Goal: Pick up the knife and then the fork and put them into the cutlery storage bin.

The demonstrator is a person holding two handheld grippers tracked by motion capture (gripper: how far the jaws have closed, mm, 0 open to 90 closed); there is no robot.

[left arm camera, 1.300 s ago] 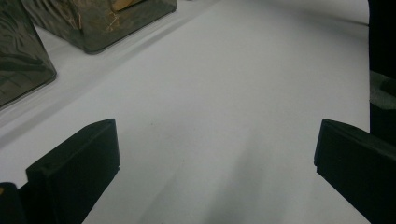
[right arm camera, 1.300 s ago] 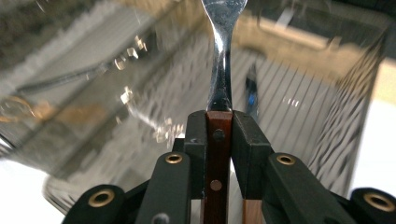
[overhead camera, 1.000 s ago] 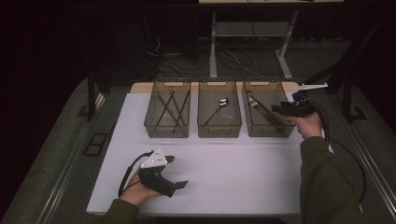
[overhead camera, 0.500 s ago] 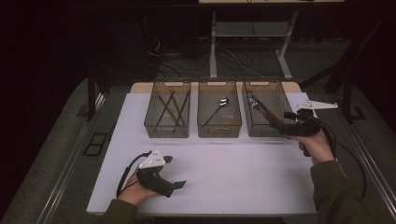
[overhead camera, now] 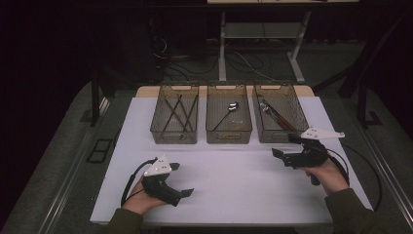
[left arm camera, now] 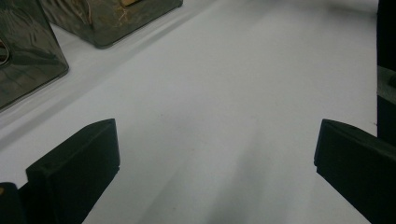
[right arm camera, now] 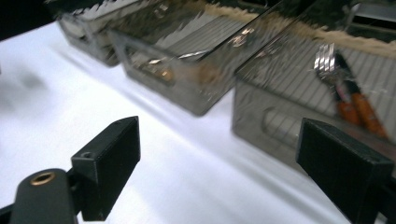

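Both grippers' jaws stand spread with nothing between them.

Right gripper [overhead camera: 285,146], its jaws just opened further, has drawn back from the right bin [overhead camera: 298,108] to the near right of the white table [overhead camera: 243,185]; the orange-handled forks [right arm camera: 348,91] lie in that bin, handles cut off at the edge. Left gripper [overhead camera: 181,179] has stayed near left. Middle bin's utensil [overhead camera: 229,109] is hard to make out.

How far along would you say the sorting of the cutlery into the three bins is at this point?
Done: chopsticks lie in the left bin, a spoon in the middle bin, forks in the right bin. In hand: nothing; the right gripper has just been opening, empty, near that bin; the left gripper rests open on the white mat. Left: no loose cutlery shows there.
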